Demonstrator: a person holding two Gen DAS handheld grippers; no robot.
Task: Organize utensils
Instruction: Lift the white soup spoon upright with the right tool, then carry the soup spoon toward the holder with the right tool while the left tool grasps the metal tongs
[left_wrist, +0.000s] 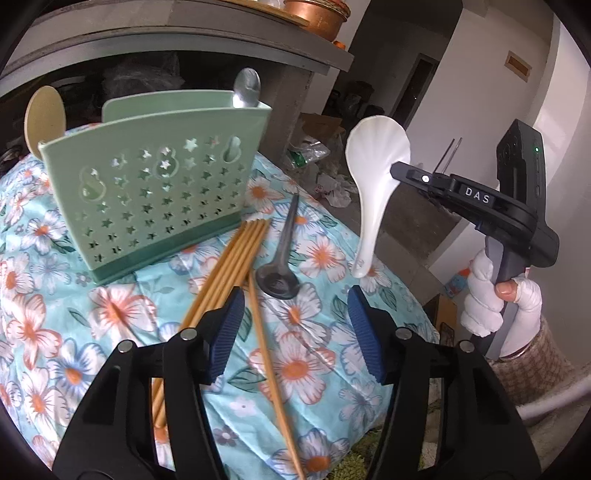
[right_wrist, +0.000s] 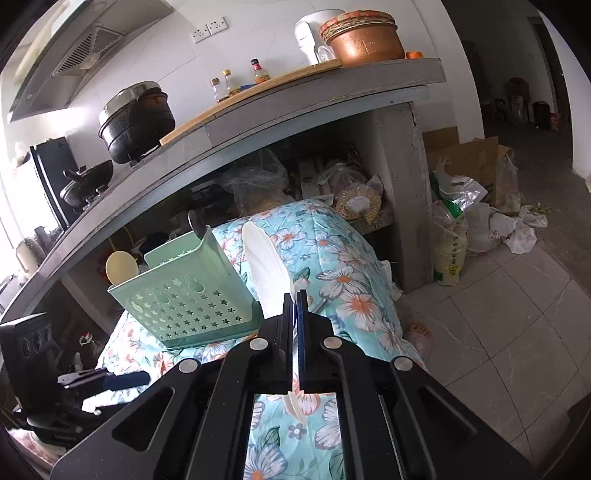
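Note:
A green perforated utensil holder (left_wrist: 155, 181) stands on the floral cloth, with a wooden spoon (left_wrist: 44, 118) and a metal spoon (left_wrist: 245, 88) in it. My right gripper (left_wrist: 400, 170) is shut on a white ceramic spoon (left_wrist: 373, 184), held in the air right of the holder, bowl up. In the right wrist view the white spoon (right_wrist: 267, 273) sticks up from the shut gripper (right_wrist: 295, 302) beside the holder (right_wrist: 188, 295). My left gripper (left_wrist: 295, 317) is open and empty above bamboo chopsticks (left_wrist: 229, 266) and a black spoon (left_wrist: 280, 266).
The floral cloth (left_wrist: 314, 369) covers a small raised surface that drops off at the right and front. A grey concrete counter (right_wrist: 258, 110) with pots overhangs behind the holder. Bags and boxes (right_wrist: 469, 206) lie on the tiled floor at the right.

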